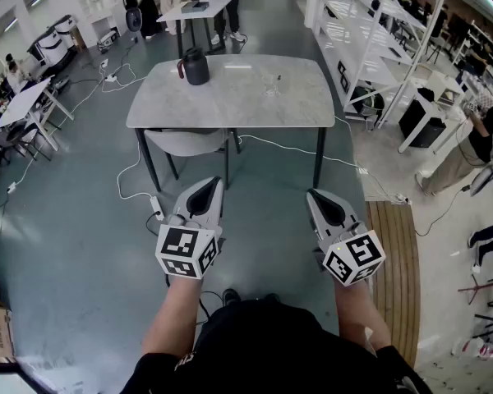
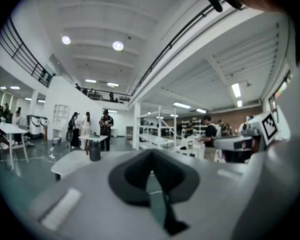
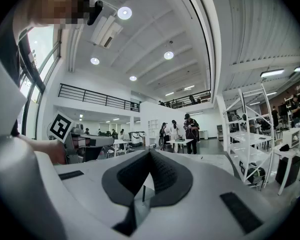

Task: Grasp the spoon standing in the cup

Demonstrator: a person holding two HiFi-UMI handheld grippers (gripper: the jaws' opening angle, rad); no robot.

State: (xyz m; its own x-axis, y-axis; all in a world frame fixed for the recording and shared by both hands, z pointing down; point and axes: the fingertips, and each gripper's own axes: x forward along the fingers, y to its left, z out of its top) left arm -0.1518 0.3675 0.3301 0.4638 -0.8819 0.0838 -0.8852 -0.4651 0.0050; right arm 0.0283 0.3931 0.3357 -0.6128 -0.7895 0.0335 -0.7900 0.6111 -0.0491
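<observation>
A dark cup [image 1: 195, 66] with a reddish piece at its side stands at the back left of a grey table [image 1: 238, 105]. A small clear glass thing [image 1: 271, 83] sits near the table's middle. No spoon can be made out at this distance. My left gripper [image 1: 216, 184] and right gripper [image 1: 311, 194] hang side by side above the floor, well short of the table, both shut and empty. In the left gripper view the left gripper [image 2: 151, 159] points toward the dark cup [image 2: 94, 151]. The right gripper [image 3: 150, 154] shows its pads meeting at the tips.
A grey chair [image 1: 185, 144] is tucked under the table's near left side. White cables [image 1: 131, 171] trail over the floor. White shelving [image 1: 370, 23] lines the right. A wooden strip [image 1: 394, 261] lies at my right. People stand behind the table and at both sides.
</observation>
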